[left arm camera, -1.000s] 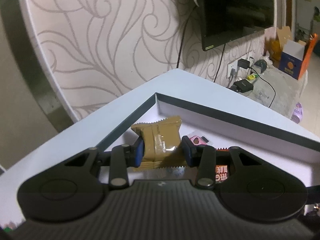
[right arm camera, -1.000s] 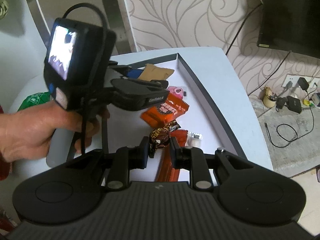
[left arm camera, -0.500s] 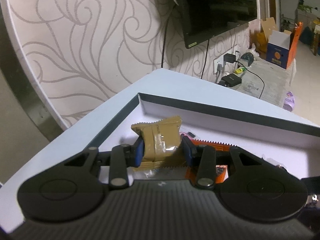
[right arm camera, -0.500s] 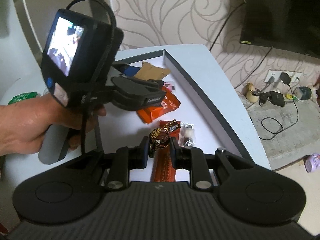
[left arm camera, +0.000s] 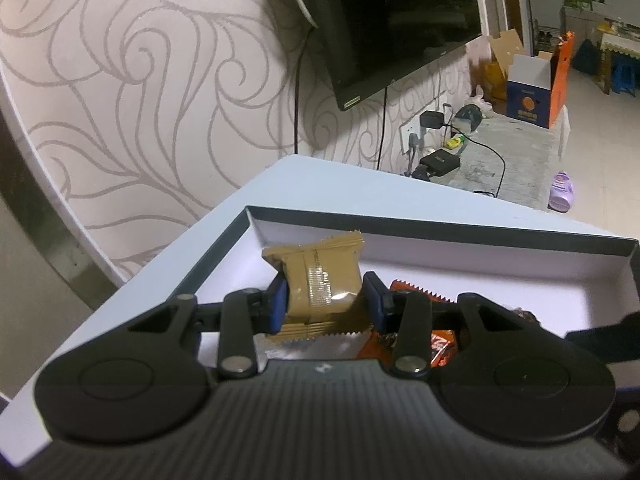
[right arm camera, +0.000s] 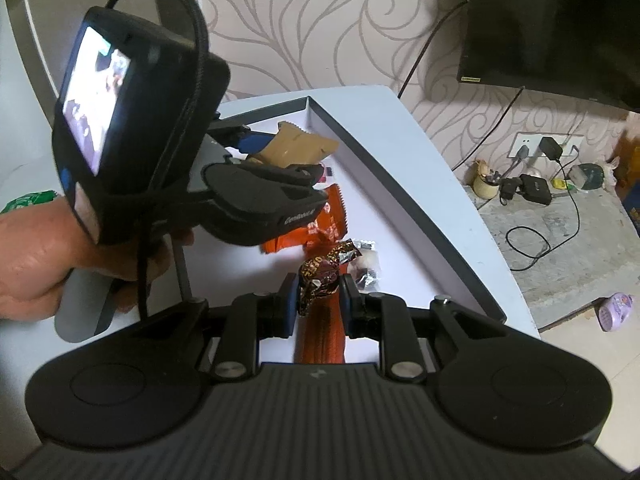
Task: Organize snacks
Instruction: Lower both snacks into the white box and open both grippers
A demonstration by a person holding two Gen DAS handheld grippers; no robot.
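Observation:
My left gripper (left arm camera: 326,296) is shut on a tan snack packet (left arm camera: 320,280), held over the far corner of a shallow white tray with a dark rim (left arm camera: 460,230). The packet (right arm camera: 296,146) and the left gripper (right arm camera: 280,160) also show in the right wrist view. My right gripper (right arm camera: 319,298) is shut on a dark brown foil candy (right arm camera: 324,276) above the tray (right arm camera: 404,208). In the tray lie an orange packet (right arm camera: 320,232), a red-orange bar (right arm camera: 322,340) under my right gripper, and a small clear-wrapped candy (right arm camera: 366,266).
The tray sits on a white table (right arm camera: 400,120) close to a patterned wall. A TV (left arm camera: 400,12) hangs at the right. A green packet (right arm camera: 28,200) lies on the table at the far left. Chargers and cables (right arm camera: 536,188) lie on a low ledge beyond the table.
Both grippers have moved over the tray while keeping their holds. The left view has swung so more of the tray's far wall and right corner shows.

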